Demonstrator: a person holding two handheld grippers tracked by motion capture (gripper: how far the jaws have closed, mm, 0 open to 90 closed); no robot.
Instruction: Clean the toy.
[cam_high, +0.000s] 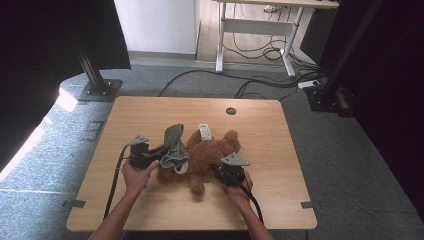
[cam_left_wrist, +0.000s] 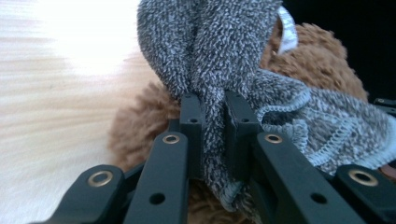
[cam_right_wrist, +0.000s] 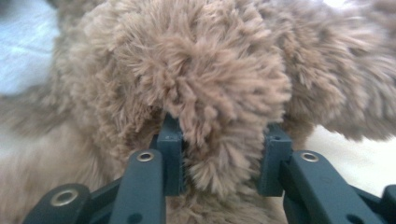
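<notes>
- Both tools were down on the counter (cam_high: 150, 107), one at each side of a brown teddy bear (cam_high: 212, 150).
- That counter was light wood, with a small dark round hole (cam_high: 230, 111) near its far edge.
- Grey carpet (cam_high: 350, 165) lay all around it.
- Black cables (cam_high: 260, 82) ran over the carpet behind the counter.
- A white desk frame (cam_high: 256, 27) stood farther back by the wall.
- Black posts (cam_high: 90, 65) stood at the far left and far right.
- The teddy bear lay in the middle of the counter, with a white tag (cam_high: 204, 131) sticking out on its far side.
- The left tool (cam_high: 161, 150) was held in the person's left hand (cam_high: 136, 176).
- In the left gripper view, the left tool (cam_left_wrist: 214, 122) was almost closed, pinching a fold of grey fuzzy cloth (cam_left_wrist: 219, 56).
- The grey fuzzy cloth (cam_high: 174, 146) stood up from the tool and also hung over the left part of the bear.
- It had a pale stitched edge, seen in the left gripper view.
- The right tool (cam_high: 216, 170) was held in the person's right hand (cam_high: 240, 192).
- In the right gripper view, the right tool (cam_right_wrist: 223, 154) was about half open, closed on a thick fluffy part of the teddy bear (cam_right_wrist: 210, 93).
- The fur filled the gap between its two black sides and touched both.
- I could not tell which part of the bear that was.
</notes>
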